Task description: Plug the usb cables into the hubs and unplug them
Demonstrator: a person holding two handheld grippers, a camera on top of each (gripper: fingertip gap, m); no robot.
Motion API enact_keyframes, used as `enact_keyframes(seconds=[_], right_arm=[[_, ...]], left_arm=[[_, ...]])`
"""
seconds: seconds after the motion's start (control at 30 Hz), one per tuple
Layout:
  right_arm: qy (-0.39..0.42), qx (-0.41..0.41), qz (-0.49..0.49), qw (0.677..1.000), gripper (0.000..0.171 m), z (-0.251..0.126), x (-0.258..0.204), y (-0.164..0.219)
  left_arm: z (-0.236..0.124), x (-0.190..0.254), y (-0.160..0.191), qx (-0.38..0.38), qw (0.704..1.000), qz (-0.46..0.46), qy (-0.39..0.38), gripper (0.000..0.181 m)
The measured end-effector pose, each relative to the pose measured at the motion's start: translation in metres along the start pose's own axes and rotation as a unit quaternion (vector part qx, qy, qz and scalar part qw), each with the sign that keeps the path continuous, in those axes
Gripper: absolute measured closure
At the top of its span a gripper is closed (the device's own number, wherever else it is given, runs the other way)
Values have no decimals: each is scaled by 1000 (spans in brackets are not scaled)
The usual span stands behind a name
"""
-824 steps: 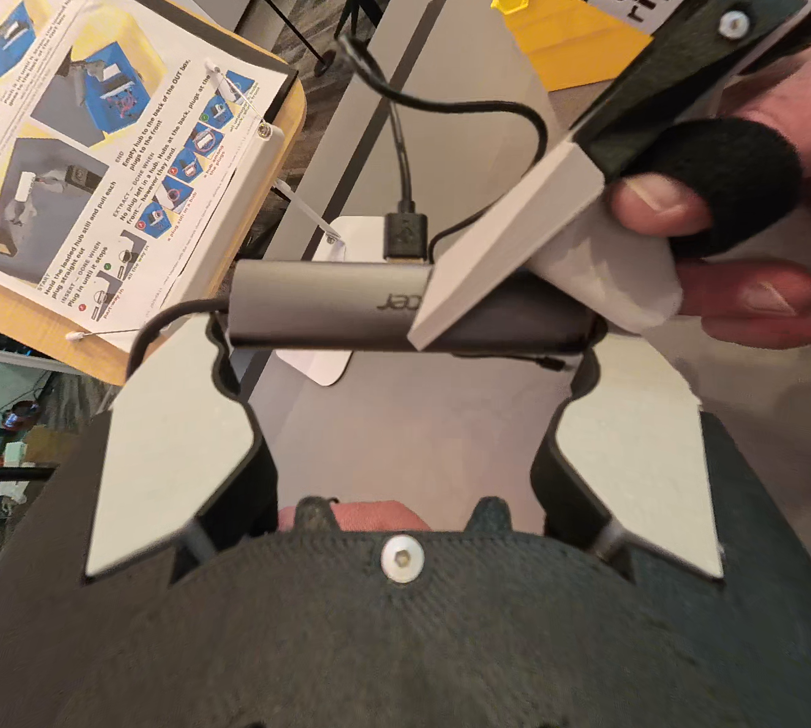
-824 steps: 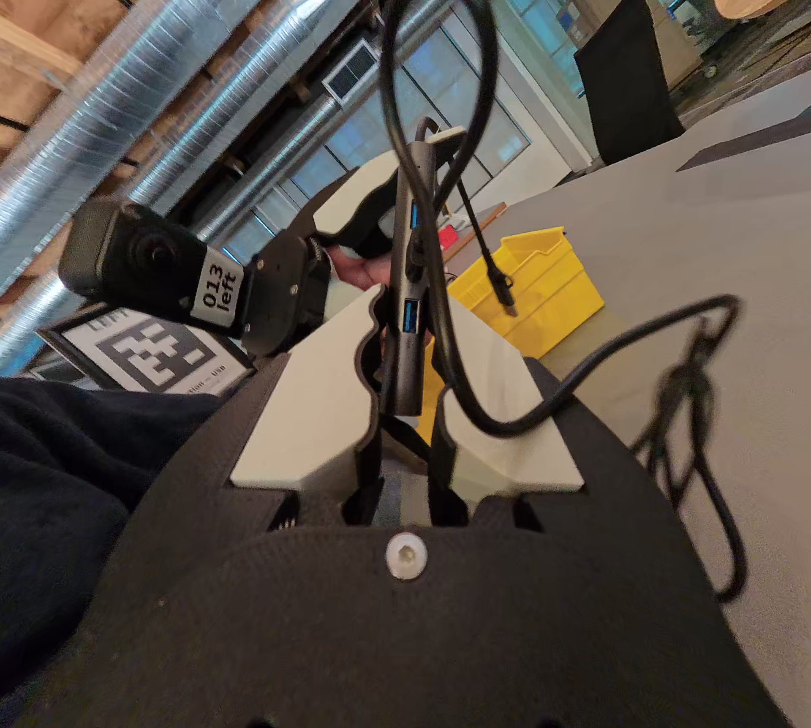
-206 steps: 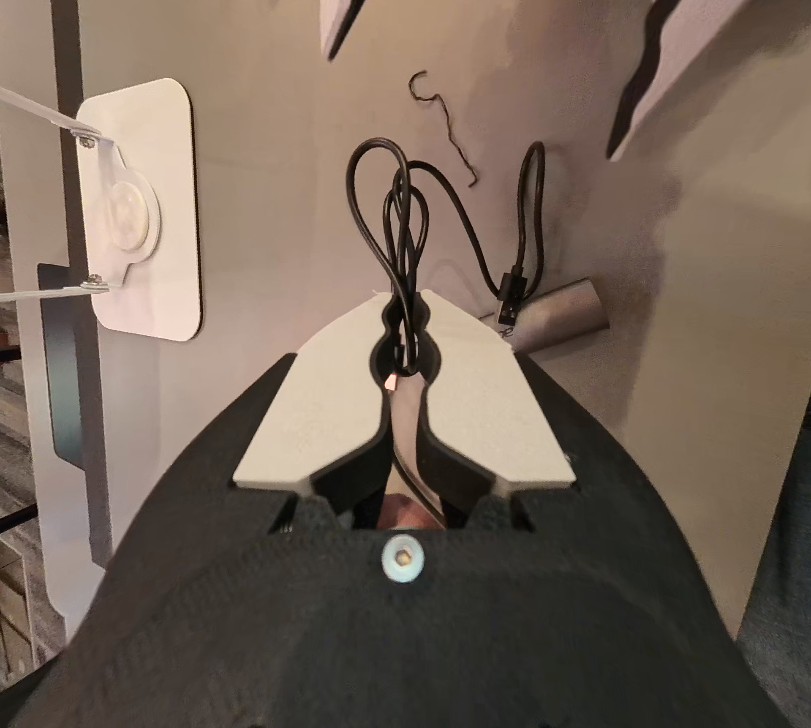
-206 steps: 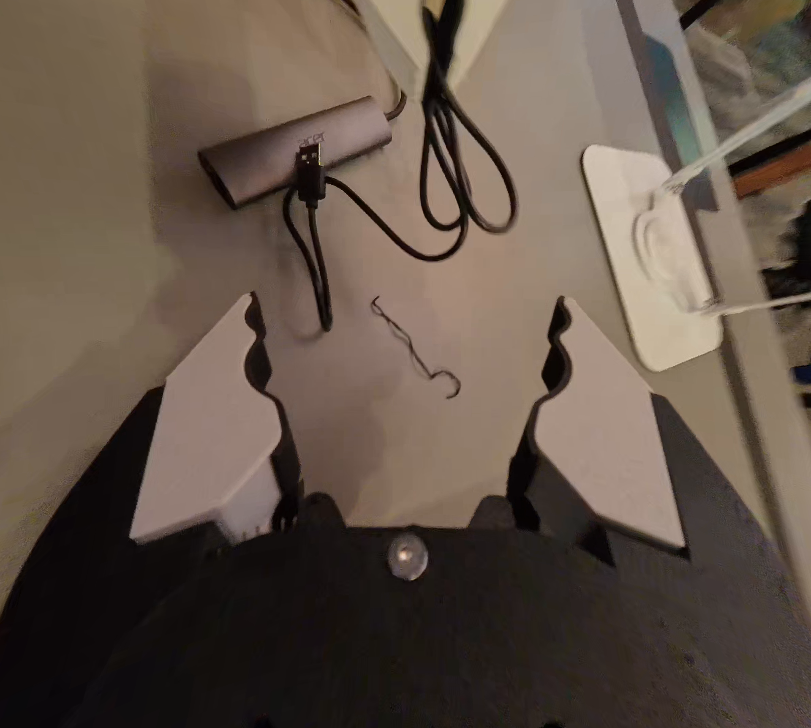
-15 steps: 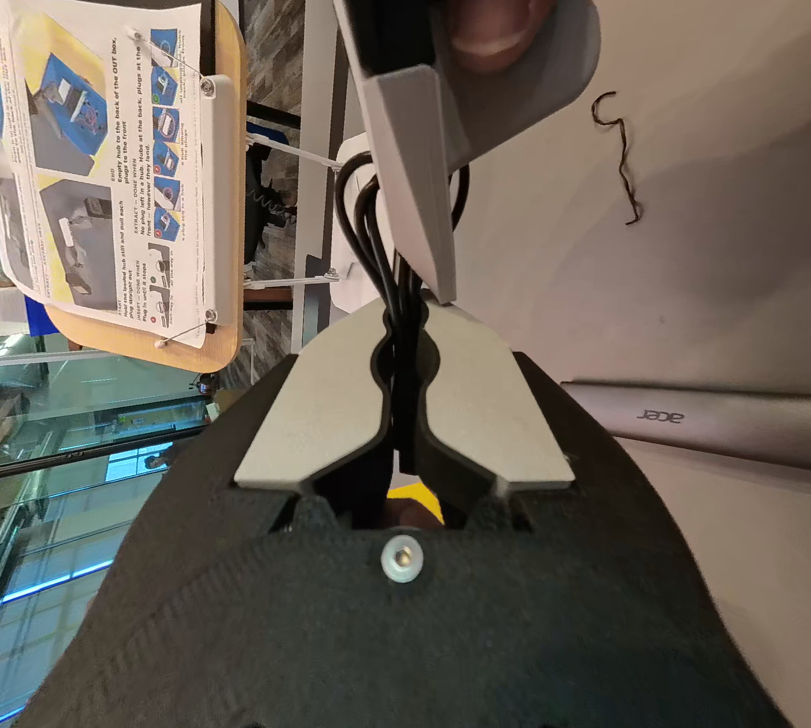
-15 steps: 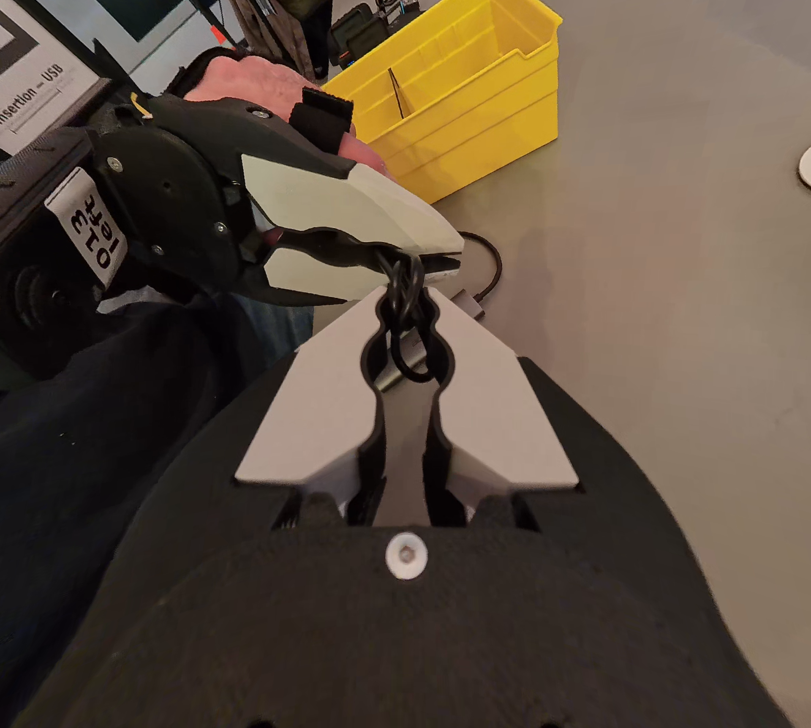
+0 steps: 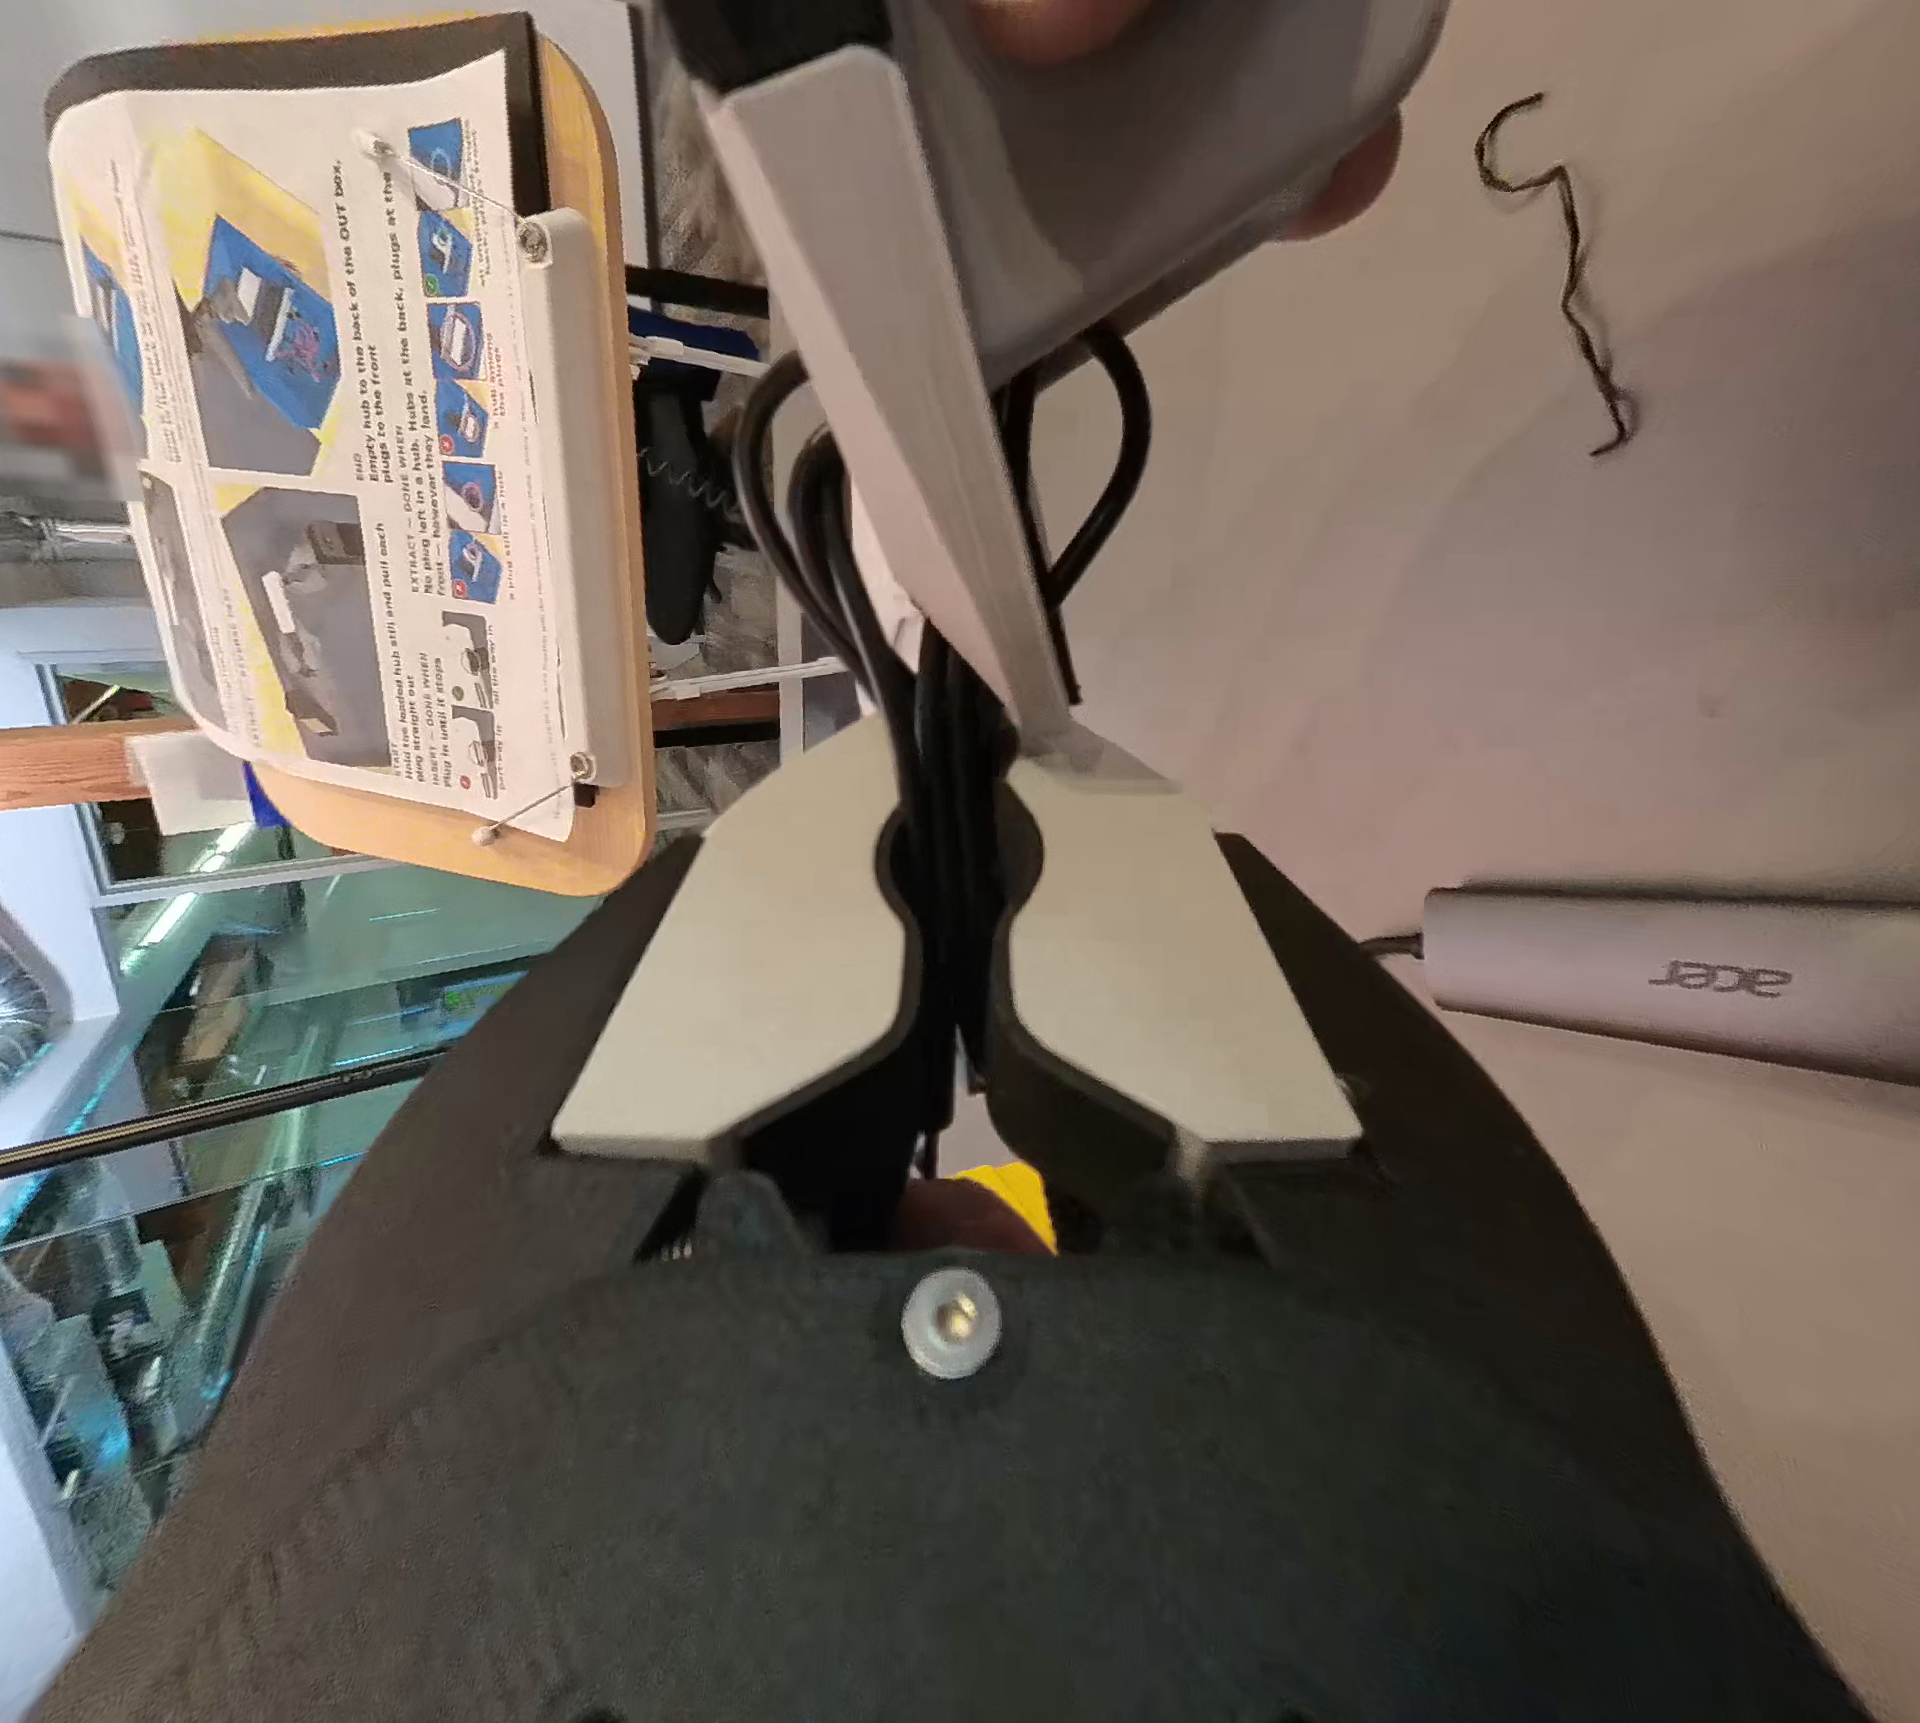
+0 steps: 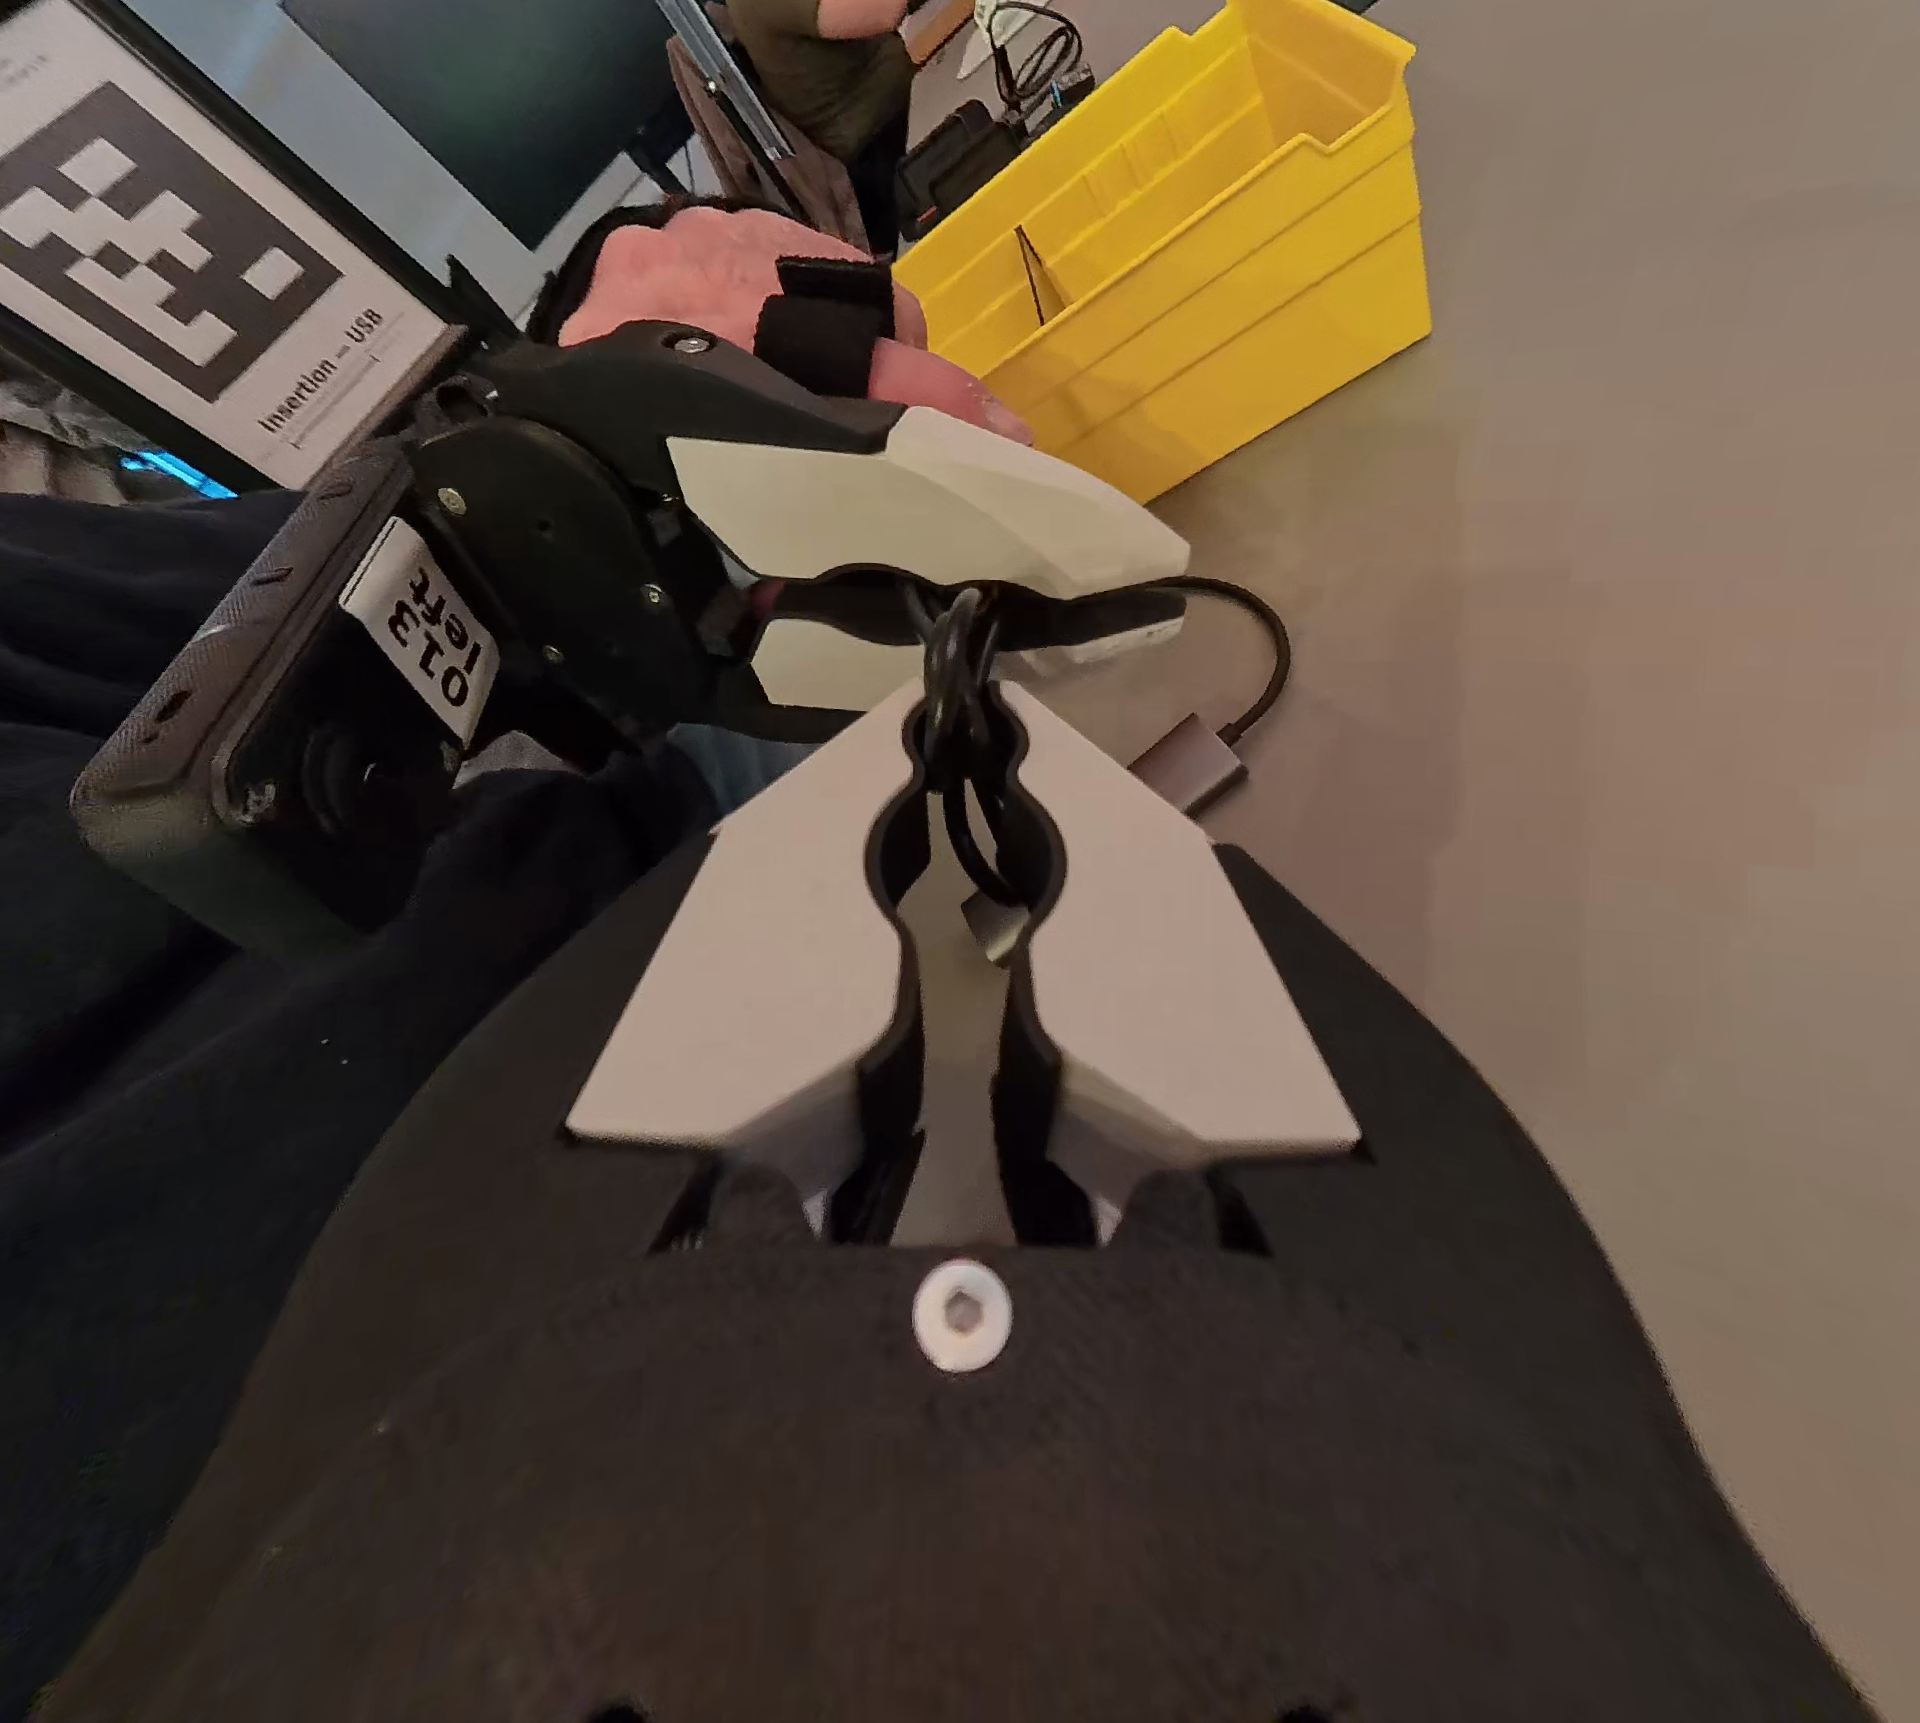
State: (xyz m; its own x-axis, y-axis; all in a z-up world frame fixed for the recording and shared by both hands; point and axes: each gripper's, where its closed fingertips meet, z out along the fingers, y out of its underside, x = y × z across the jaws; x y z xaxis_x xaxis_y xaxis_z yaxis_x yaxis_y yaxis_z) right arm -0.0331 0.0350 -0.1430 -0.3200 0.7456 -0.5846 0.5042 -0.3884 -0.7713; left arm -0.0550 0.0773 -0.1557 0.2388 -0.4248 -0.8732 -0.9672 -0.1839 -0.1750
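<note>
While both tools meet over the grey desk [image 8: 1662, 738], the left hand-held gripper [image 7: 961, 826] has its pale fingers pressed together on a bundled black usb cable [image 7: 935, 717], whose looped strands run up out of the pinch. The right hand-held gripper [image 8: 961, 717] pinches the same bundle near its fingertips; a loop and a small metal plug end hang in the notch between its fingers. In the right wrist view the left tool [image 8: 935, 593] comes in from the side, with a bare hand [image 8: 727, 271] strapped to it by a black band.

One cable bundle is visible and one grey hub [image 7: 1683, 977], a slim metal bar lying flat on the desk just beside the left tool; its short black lead curves away at one end [image 8: 1262, 634]. One loose twist tie [image 7: 1558, 271] lies apart on the desk.

One yellow bin [image 8: 1226, 239] stands farther back, with a divider inside; the compartments that show hold nothing I can make out. An instruction sheet on a wooden board [image 7: 343, 447] stands past the desk edge.
</note>
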Motion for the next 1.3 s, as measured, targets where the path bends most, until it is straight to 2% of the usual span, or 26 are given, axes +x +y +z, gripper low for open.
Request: enact_keyframes(seconds=[0.23, 0.37, 0.53, 0.6, 0.67, 0.73, 0.77, 0.87, 0.93, 1.0, 1.07, 1.2, 1.3], right_arm=[[-11, 6, 7, 1000, 168, 0, 0, 0], [22, 4, -15, 1000, 164, 1, 5, -1], [83, 1, -82, 993, 135, -6, 10, -6], [146, -14, -149, 978, 128, -12, 16, -8], [224, -22, -260, 939, 126, -20, 18, -15], [282, -41, -365, 887, 122, -24, 11, -20], [312, -51, -424, 849, 119, -25, 7, -23], [384, -106, -600, 694, 114, -21, -6, -29], [406, -162, -654, 618, 111, -14, -2, -25], [409, -198, -666, 592, 120, -6, 9, -19], [429, -189, -661, 586, 152, -5, 14, -23], [421, -201, -616, 634, 158, -3, 18, -17], [407, -187, -597, 666, 163, -3, 16, -14]], left_arm=[[0, 1, 1, -5, 1000, -16, 24, 180], [1, 3, 3, -12, 999, -24, 39, 181], [0, 4, 10, -15, 997, -54, 56, 180], [-1, 5, 12, -10, 995, -79, 68, 180], [-4, 8, 12, -2, 989, -118, 93, 180], [-7, 12, 11, 7, 980, -151, 129, 180], [-9, 14, 10, 11, 974, -169, 152, 180], [-16, 22, 3, 27, 948, -220, 227, 181], [-21, 25, 0, 31, 933, -240, 267, 181], [-26, 26, -5, 39, 923, -248, 292, 181], [-28, 26, -6, 36, 924, -240, 296, 180], [-25, 28, -1, 13, 944, -202, 262, 179], [-25, 25, -3, 25, 957, -181, 225, 175]])
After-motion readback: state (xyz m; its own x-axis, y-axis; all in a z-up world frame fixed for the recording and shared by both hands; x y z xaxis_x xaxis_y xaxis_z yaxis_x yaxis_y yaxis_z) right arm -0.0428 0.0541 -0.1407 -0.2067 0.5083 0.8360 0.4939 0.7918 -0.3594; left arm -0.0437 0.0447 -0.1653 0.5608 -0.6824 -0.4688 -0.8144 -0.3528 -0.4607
